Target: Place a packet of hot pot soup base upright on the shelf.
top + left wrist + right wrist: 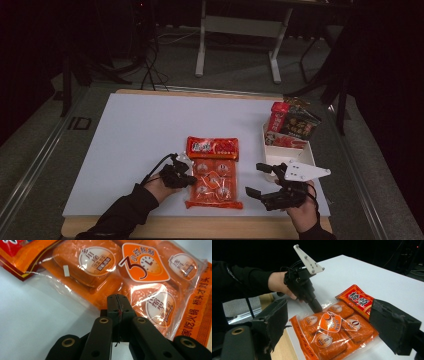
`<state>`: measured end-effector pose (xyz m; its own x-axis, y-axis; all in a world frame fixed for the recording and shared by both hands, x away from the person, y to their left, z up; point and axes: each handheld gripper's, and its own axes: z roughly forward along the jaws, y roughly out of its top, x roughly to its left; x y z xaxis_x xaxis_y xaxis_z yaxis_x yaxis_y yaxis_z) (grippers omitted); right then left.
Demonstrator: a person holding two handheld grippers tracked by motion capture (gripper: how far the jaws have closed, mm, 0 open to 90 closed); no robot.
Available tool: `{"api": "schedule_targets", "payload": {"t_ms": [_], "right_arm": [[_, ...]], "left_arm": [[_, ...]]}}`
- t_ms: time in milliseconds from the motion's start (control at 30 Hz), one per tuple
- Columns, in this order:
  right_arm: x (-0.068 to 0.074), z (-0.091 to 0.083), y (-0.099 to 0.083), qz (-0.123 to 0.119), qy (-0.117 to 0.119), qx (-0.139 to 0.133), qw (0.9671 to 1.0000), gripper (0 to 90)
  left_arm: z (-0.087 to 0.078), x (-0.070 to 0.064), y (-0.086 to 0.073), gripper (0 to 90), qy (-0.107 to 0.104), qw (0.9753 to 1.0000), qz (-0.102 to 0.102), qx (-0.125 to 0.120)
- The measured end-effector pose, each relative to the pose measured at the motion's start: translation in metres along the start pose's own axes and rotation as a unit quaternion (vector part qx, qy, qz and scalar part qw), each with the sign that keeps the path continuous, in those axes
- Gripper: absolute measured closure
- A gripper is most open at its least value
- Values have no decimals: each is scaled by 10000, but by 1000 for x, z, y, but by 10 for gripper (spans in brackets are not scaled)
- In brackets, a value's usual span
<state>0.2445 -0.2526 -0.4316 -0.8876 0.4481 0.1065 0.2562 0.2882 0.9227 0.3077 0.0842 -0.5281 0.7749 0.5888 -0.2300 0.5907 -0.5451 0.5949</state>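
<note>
An orange pack (214, 184) of several round-labelled blocks in clear film lies flat near the table's front edge. Touching its far end is a red snack pack (212, 148). My left gripper (192, 178) is at the orange pack's left edge. In the left gripper view its jaws (117, 299) are pressed together on the clear film border of the orange pack (150, 272). My right gripper (256, 180) hovers just right of the pack, jaws wide apart and empty. The right gripper view looks across the orange pack (332, 332) at the left gripper (317, 308) and the red pack (357, 298).
A white box (306, 152) stands at the right edge of the white table top (150, 130), with red and dark snack packs (292, 122) upright at its far end. The wooden front edge (200, 227) is close behind both hands.
</note>
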Motion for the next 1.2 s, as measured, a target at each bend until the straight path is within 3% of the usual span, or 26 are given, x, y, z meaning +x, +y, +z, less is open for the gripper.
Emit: {"api": "schedule_targets", "payload": {"t_ms": [133, 200, 233, 267, 300, 367, 400, 433, 467, 533, 633, 833, 1033, 1200], "right_arm": [[-1, -1, 0, 9, -17, -16, 10000, 154], [-1, -1, 0, 9, -35, -19, 10000, 154], [-1, -1, 0, 18, -30, -22, 10000, 155], [-1, -1, 0, 26, -30, -25, 10000, 155], [-1, -1, 0, 22, -33, -22, 10000, 154], [-1, -1, 0, 5, -33, -17, 10000, 154], [-1, -1, 0, -4, -38, -14, 10000, 155], [0, -1, 0, -10, -46, -13, 10000, 154], [0, -1, 0, -21, -55, -9, 10000, 155], [0, -1, 0, -22, -65, -10, 10000, 154], [-2, -1, -1, -1, -70, -9, 10000, 155], [-2, -1, -1, -106, -107, -58, 9999, 155], [-3, -1, -2, -38, -114, -33, 9999, 154], [-3, -1, -3, -53, -127, -8, 9999, 154]], "left_arm": [[-7, 3, -1, 897, -40, 9996, 121, -265], [-12, 3, 0, 849, -14, 9987, 200, -461], [-15, 2, 1, 798, -39, 9984, 161, -532], [-17, 3, 3, 788, -65, 9989, 104, -450], [-18, 3, 5, 731, 12, 9990, 15, -439], [-22, 4, 7, 597, 171, 9986, 55, -498], [-23, 7, 8, 575, 172, 9988, -48, -459], [-24, 9, 9, 531, 76, 9983, -150, -559], [-25, 11, 9, 485, 170, 9977, -190, -630], [-28, 17, 10, 433, 116, 9969, -306, -718], [-29, 29, 12, 351, 209, 9952, -520, -807], [-25, 52, 16, 285, 469, 9924, -764, -840], [-14, 75, 19, 264, 542, 9896, -982, -906], [-2, 86, 24, 271, 581, 9901, -971, -828]]}}
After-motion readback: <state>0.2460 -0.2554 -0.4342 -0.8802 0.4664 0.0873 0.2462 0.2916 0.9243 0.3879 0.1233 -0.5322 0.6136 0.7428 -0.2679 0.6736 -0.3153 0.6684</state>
